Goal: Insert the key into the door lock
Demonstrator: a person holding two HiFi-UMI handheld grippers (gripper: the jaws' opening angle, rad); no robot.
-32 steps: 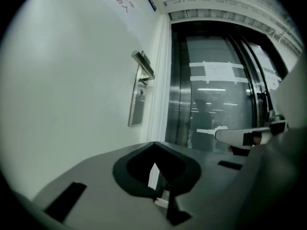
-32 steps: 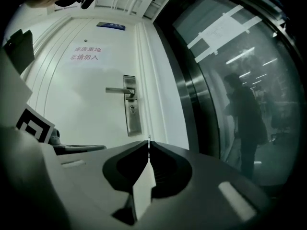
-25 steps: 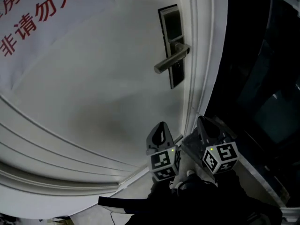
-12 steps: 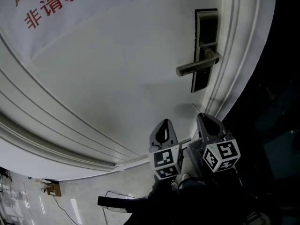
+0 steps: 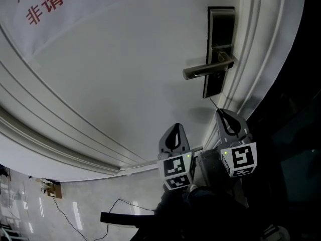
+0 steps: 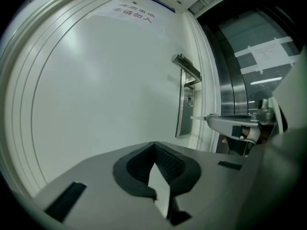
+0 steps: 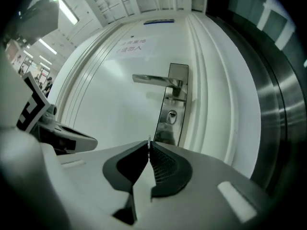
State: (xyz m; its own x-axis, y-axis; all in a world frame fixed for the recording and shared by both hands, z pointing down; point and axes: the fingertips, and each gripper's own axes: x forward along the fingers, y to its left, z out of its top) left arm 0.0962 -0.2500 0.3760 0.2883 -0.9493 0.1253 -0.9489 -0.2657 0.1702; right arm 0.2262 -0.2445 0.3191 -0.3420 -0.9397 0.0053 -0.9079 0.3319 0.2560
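Observation:
The dark lock plate (image 5: 220,49) with its silver lever handle (image 5: 205,70) sits on the white door (image 5: 125,84) near its right edge. Just below the plate, my right gripper (image 5: 226,117) is shut on a thin key (image 5: 213,103) that points up at it without touching. In the right gripper view the key blade (image 7: 149,145) stands between the pads, below the keyhole (image 7: 171,116) in the plate (image 7: 175,87). My left gripper (image 5: 174,133) hangs beside it to the left, lower down, shut and holding nothing (image 6: 154,150).
A paper sign with red characters (image 5: 60,4) hangs on the door at upper left. Raised door mouldings (image 5: 75,134) curve across it. A dark glass and metal frame (image 5: 291,109) borders the door on the right. A cable (image 5: 120,205) lies on the tiled floor.
The view has swung so the lock sits further right and higher. My right gripper has edged up and right, closer under the lock plate. The left gripper has kept its place beside it.

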